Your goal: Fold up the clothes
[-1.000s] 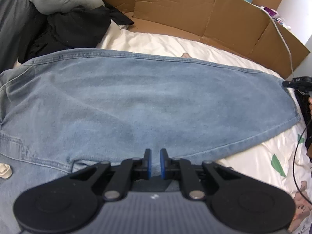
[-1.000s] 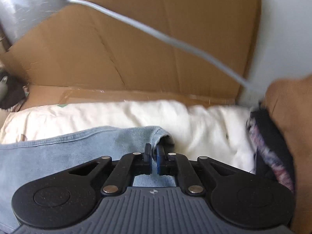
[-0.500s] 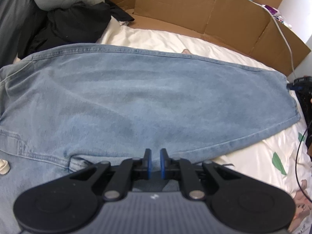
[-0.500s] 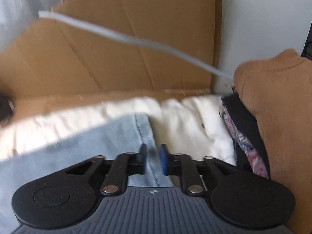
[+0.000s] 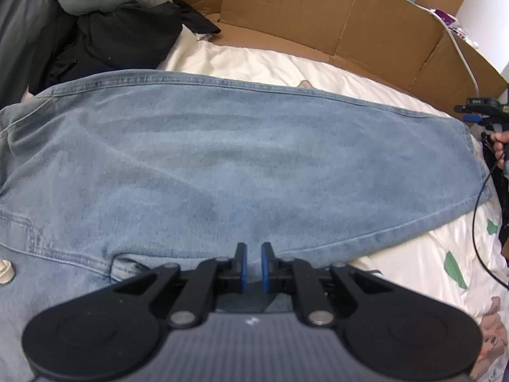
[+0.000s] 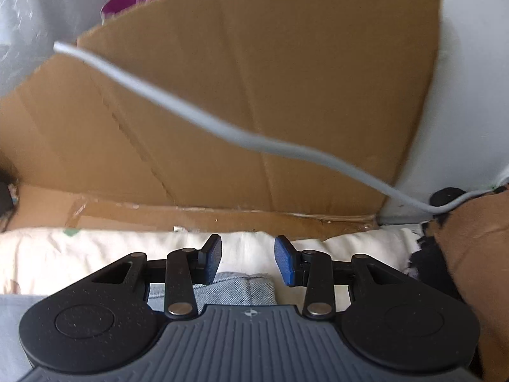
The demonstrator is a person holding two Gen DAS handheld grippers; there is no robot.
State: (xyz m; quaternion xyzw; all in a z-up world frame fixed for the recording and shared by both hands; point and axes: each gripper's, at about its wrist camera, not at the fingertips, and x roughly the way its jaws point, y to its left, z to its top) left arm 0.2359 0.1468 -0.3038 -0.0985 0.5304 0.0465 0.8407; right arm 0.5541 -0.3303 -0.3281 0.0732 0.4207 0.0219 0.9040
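Light blue jeans [image 5: 222,165] lie spread flat across a white bed sheet [image 5: 413,264], legs running to the right. My left gripper [image 5: 253,267] sits low at the jeans' near edge, by the crotch seam, jaws nearly together with denim pinched between the blue pads. At the leg end, my right gripper [image 6: 248,259] is open and holds nothing. The hem [image 6: 241,286] lies just under and behind its fingers. The left wrist view also catches the right gripper [image 5: 467,113] at the far right, beside the hem corner.
Cardboard walls [image 5: 366,28] line the far side of the bed. A grey cable [image 6: 222,127] hangs across the cardboard [image 6: 286,79]. Dark and grey clothes [image 5: 111,22] are heaped at the back left. A brown sleeve [image 6: 477,254] and a black cord [image 5: 477,222] are at the right.
My right gripper has opened and let go of the jeans' hem, which now lies on the sheet. The left gripper has kept its grip and barely moved.
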